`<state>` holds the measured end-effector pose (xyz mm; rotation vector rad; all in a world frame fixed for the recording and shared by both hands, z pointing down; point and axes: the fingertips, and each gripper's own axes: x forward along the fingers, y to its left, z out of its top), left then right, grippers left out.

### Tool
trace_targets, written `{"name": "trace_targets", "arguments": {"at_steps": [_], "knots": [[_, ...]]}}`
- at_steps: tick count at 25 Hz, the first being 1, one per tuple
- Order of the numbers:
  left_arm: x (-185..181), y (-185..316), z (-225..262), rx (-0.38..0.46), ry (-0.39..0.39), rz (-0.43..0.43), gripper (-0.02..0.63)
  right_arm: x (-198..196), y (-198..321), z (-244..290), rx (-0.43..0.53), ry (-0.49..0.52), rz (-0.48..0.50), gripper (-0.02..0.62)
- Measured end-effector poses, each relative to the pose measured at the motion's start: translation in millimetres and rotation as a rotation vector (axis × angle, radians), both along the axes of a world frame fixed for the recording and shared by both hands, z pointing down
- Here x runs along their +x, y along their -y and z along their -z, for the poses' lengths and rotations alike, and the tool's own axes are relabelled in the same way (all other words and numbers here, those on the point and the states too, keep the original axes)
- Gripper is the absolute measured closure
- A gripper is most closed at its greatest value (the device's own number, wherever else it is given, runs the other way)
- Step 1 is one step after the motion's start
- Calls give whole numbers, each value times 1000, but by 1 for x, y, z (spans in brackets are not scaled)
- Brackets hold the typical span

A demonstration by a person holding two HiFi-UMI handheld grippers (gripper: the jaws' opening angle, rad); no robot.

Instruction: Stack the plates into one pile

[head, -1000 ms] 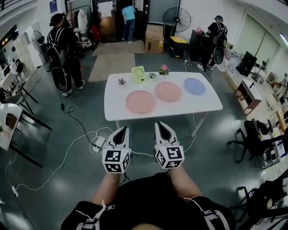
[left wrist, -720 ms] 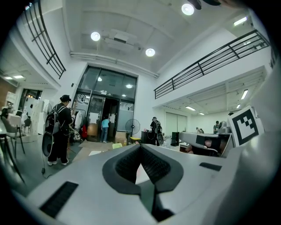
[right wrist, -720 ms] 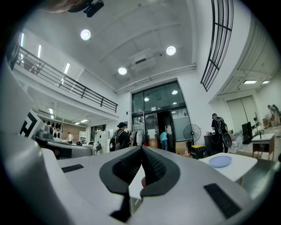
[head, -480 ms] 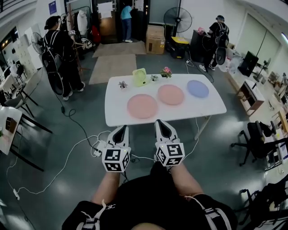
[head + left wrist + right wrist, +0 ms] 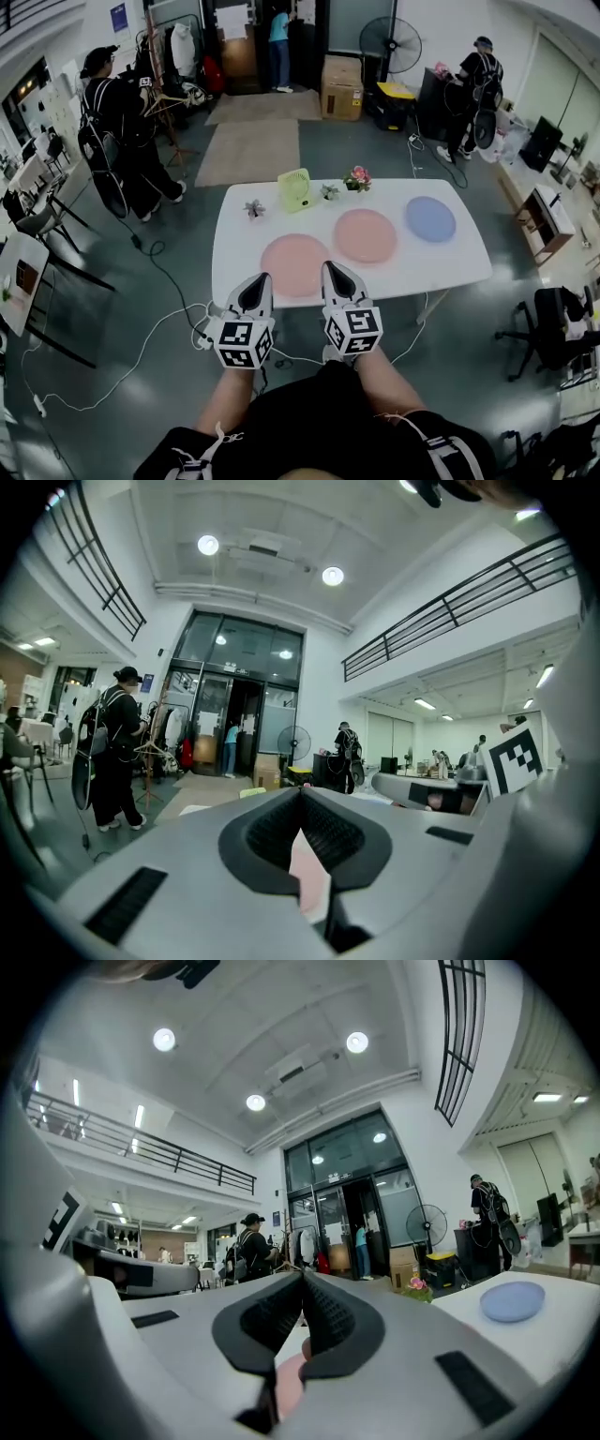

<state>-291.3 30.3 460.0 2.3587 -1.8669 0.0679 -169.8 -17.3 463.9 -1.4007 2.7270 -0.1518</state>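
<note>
Pink plates [image 5: 295,265] and a blue plate [image 5: 430,218] lie apart on the table [image 5: 450,267]. Left gripper [image 5: 256,281] and right gripper [image 5: 335,269], both closed and empty, have reached its near edge; stacking can begin.

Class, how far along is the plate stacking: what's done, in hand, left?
Done: nothing; the near pink plate, middle pink plate and blue plate lie apart on the white table. In hand: nothing; left tongs and right tongs are shut and empty by the near edge. Left: all the stacking.
</note>
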Motion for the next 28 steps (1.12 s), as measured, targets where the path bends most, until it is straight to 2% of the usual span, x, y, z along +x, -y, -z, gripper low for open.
{"name": "trace_targets", "arguments": {"at_steps": [6, 11, 16, 21, 26, 27, 28], "knots": [[29, 130, 20, -10, 19, 48, 594, 26, 133, 10, -28, 22, 44, 578], [50, 204, 20, -27, 19, 65, 594, 41, 208, 12, -42, 8, 88, 578], [47, 238, 18, -38, 17, 90, 594, 40, 248, 12, -42, -11, 113, 578], [32, 251, 13, -45, 14, 108, 594, 30, 261, 5, -83, 3, 128, 578], [18, 256, 6, -58, 3, 119, 594, 23, 275, -5, -90, -3, 96, 578], [14, 255, 6, -58, 7, 122, 594, 20, 278, -8, -91, -7, 92, 549], [10, 255, 5, -62, 9, 125, 594, 17, 281, -12, -100, -9, 91, 471]]}}
